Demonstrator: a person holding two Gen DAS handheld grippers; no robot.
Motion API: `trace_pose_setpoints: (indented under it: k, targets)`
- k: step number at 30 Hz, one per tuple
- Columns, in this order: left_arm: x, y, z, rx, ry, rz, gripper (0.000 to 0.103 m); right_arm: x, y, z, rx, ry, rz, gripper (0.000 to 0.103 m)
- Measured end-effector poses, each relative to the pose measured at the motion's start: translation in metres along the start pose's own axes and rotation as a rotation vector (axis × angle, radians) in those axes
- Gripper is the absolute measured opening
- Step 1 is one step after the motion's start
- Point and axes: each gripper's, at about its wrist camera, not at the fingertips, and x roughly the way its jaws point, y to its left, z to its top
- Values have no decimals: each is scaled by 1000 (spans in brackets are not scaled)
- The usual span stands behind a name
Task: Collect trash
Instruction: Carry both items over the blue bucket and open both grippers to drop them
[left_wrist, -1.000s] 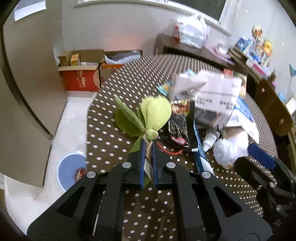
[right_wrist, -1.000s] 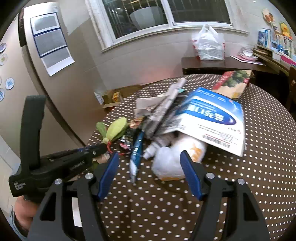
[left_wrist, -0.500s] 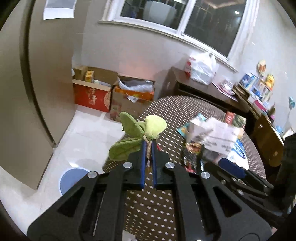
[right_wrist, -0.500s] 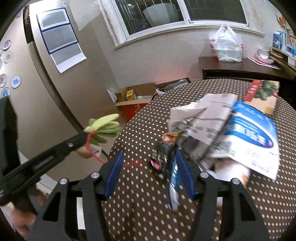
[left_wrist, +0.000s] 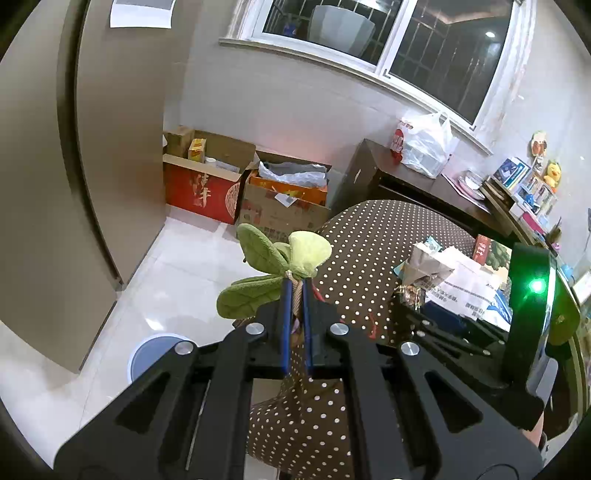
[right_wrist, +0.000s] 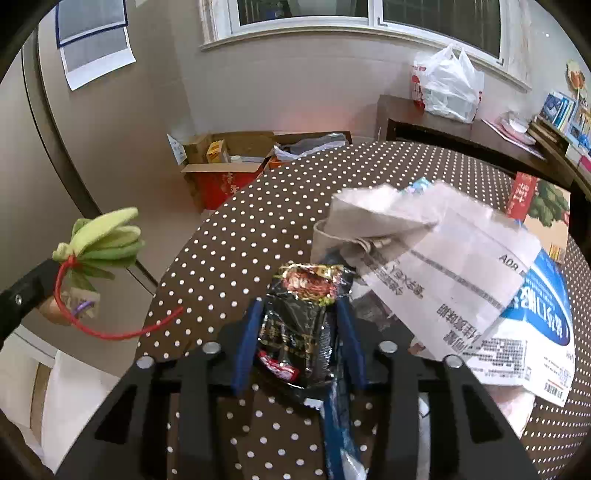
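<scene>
Left gripper: clamped tight on the stem of a green leaf sprig, held in the air past the table edge, over the pale tiled floor.
Leaf sprig detail: plush-looking leaves fan out above the fingertips; a red string loops from its tie and trails down toward the table; a small tag hangs under it.
Right gripper: jaws closing, pointed down at the table; a black snack wrapper sits between the blue pads. Pads look just at the wrapper's sides; can't tell for sure if they press yet.
Wrapper position: lying on the table, touching the trash pile's near-left edge, crumpled foil end pointing away from the camera.
Trash pile: folded newspaper on top, a blue-and-white packet under it to the right, a blue tube running under the right pad toward the camera.
Table: round, brown cloth with white dots.
Floor items: blue round bin below the left gripper's side; red carton and open cardboard box against the wall.
Background: white plastic bag on a dark side table under the window.
</scene>
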Motion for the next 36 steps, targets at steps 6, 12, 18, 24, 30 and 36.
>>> trace_pose_setpoints:
  k: [6, 12, 18, 24, 30, 36]
  targets:
    - [-4, 6, -4, -8, 5, -13, 6, -5, 3, -6, -31, 4, 44, 11]
    - [-11, 5, -10, -3, 16, -26, 6, -10, 6, -13, -27, 17, 103, 11]
    - [-19, 5, -17, 6, 20, -30, 6, -25, 4, -16, 17, -9, 165, 9]
    - [-28, 14, -20, -8, 14, -41, 6, -51, 10, -17, 30, -56, 221, 8]
    - [-38, 28, -22, -33, 2, -35, 6, -72, 23, -10, 32, -96, 288, 8]
    - [-47, 46, -22, -54, -12, -20, 6, -90, 53, 0, 9, -111, 407, 8]
